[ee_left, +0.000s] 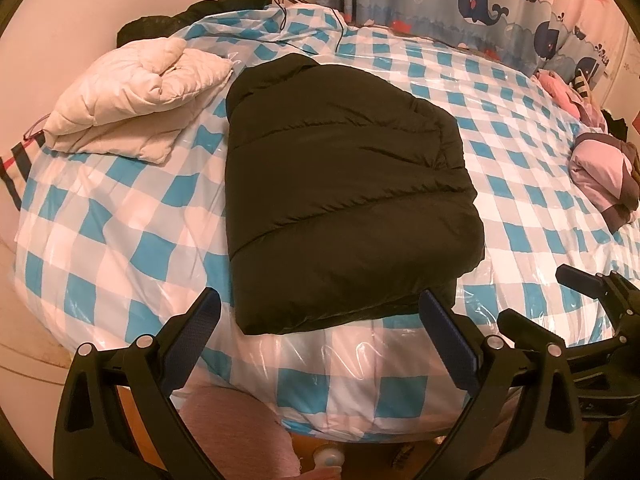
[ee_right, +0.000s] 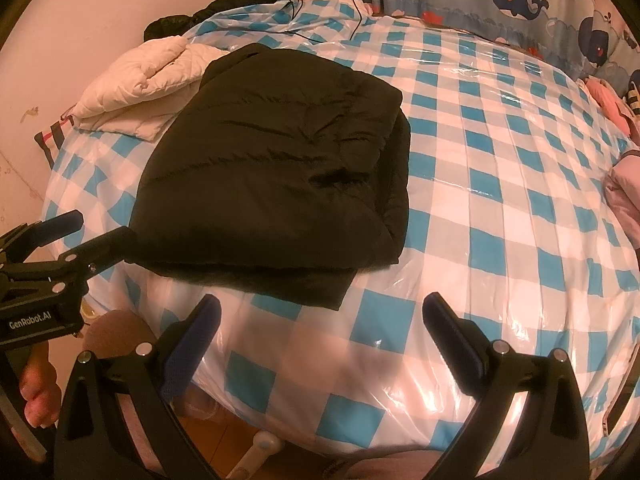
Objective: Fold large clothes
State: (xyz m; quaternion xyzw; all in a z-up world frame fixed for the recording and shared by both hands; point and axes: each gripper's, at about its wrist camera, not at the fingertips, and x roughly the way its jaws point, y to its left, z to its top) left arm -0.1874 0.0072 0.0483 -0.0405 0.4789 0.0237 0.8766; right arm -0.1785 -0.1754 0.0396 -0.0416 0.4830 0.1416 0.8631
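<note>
Holding both grippers spread over the bed edge, nothing pinched.
Left to right: cream quilted jacket (ee_left: 132, 100) folded at far left; my left gripper (ee_left: 320, 344) fingers apart just short of the black puffy down jacket (ee_left: 340, 208), folded into a block mid-bed on the plastic-covered blue-and-white checked bedspread (ee_left: 520, 152); my right gripper (ee_right: 320, 344) fingers apart; pink garment (ee_left: 600, 176) at far right.

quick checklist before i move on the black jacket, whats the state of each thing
1. Left gripper open and empty: ok.
2. Right gripper open and empty: ok.
3. Black jacket folded into a compact block: ok.
4. Jacket fully on the bed: ok, though near the front edge.
5. Clear of the white jacket: ok in the left view; the right view cannot tell.
6. Underside layers neat: cannot tell.
</note>
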